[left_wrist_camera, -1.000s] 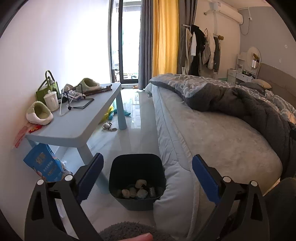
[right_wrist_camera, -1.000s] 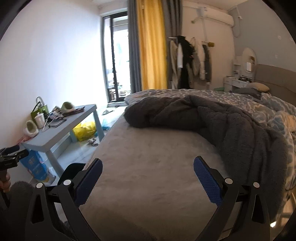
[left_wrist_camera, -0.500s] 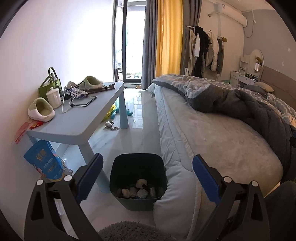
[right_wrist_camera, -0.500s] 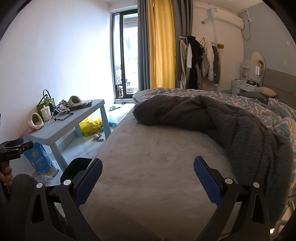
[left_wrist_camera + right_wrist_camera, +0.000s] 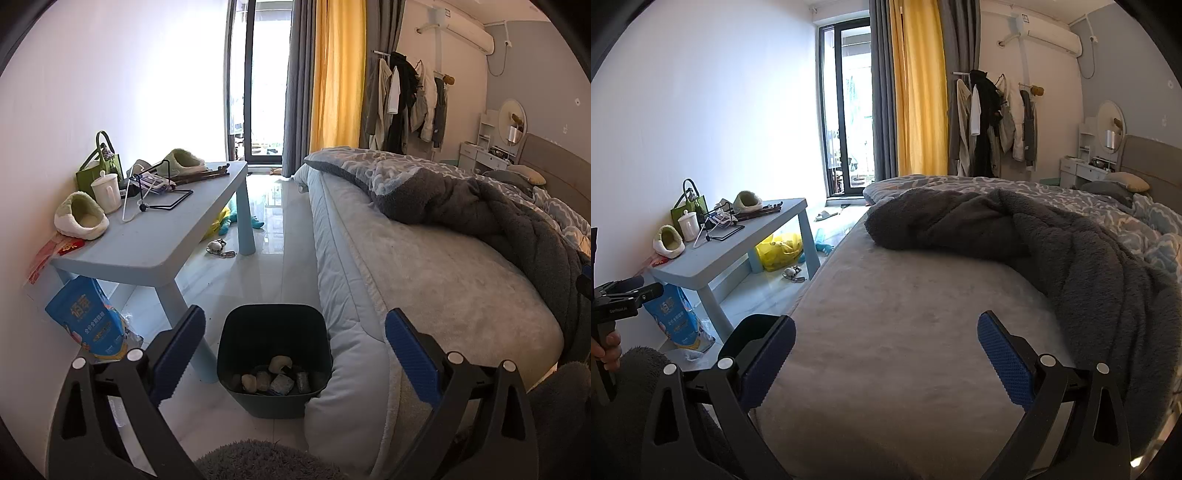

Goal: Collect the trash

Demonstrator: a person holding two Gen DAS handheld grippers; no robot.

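the dark trash bin [image 5: 273, 354] stands on the floor between the leg of the light blue table [image 5: 155, 240] and the edge of the bed [image 5: 436, 280], and it is directly in front of and below the left gripper [image 5: 293, 354]. some crumpled pieces of trash [image 5: 275, 376] already lie on its bottom. the left gripper has its blue pads wide apart and holds nothing; it points forward and a little down, so the bin's mouth appears between the two fingers. the right gripper [image 5: 886, 354] is also spread wide and empty, and it hovers over the bare grey sheet of the bed, pointing along the bed toward the rumpled dark blanket [image 5: 1052, 240]. from that side only a corner of the bin [image 5: 753, 328] shows, low on the left. so the left hand is clearly the nearer one to the bin. loose items that may be trash lie farther away on the floor under the table, near a yellow bag [image 5: 779, 251]; i judge that the next move must reach there.
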